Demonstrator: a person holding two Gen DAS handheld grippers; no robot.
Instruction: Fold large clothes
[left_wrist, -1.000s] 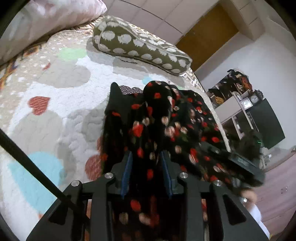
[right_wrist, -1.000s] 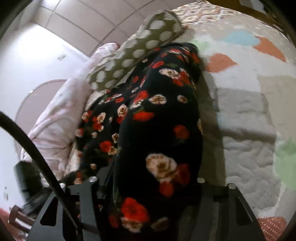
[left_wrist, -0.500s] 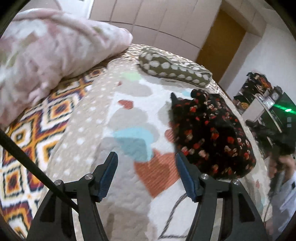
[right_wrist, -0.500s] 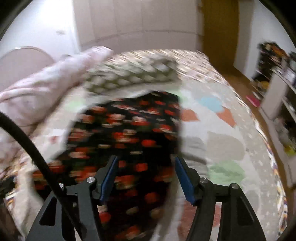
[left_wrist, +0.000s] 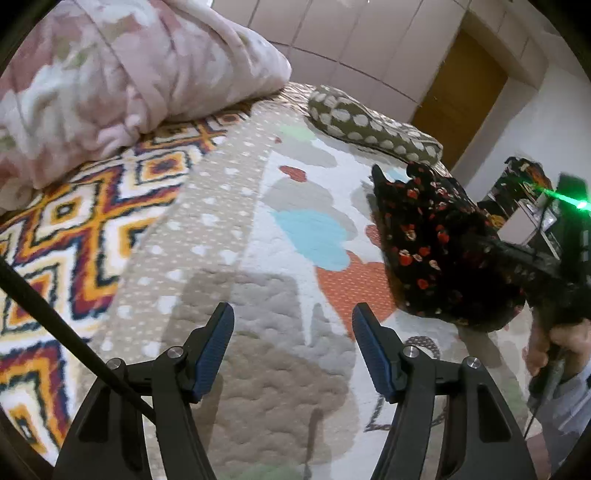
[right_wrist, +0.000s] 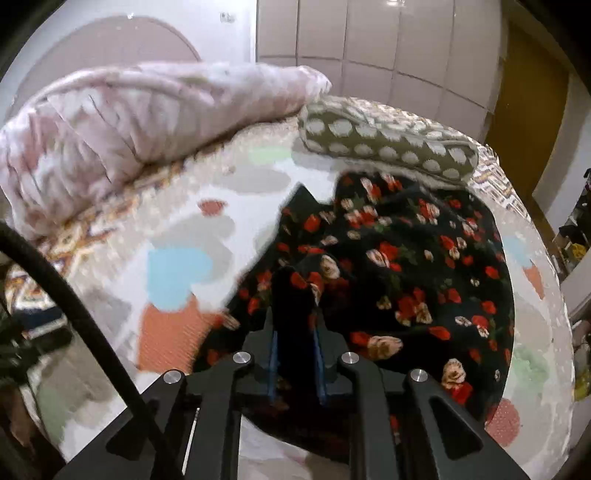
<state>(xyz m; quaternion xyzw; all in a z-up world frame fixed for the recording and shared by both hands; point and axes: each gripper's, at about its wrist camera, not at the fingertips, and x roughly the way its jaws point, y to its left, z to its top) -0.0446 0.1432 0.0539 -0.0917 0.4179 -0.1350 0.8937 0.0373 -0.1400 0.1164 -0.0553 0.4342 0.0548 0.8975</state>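
A black garment with red and cream flowers lies bunched on the patchwork quilt of a bed. My right gripper is shut on a fold of the garment at its near edge. In the left wrist view the garment lies at the right, with the right gripper's dark body and a hand at its near end. My left gripper is open and empty above the quilt, well left of the garment.
A pink folded duvet lies at the back left, also in the right wrist view. An olive spotted pillow sits behind the garment. A brown door and cluttered shelves stand to the right of the bed.
My left gripper let go of the garment, opened and drew back to the left. My right gripper opened half a second ago and is now shut on a fold of the garment.
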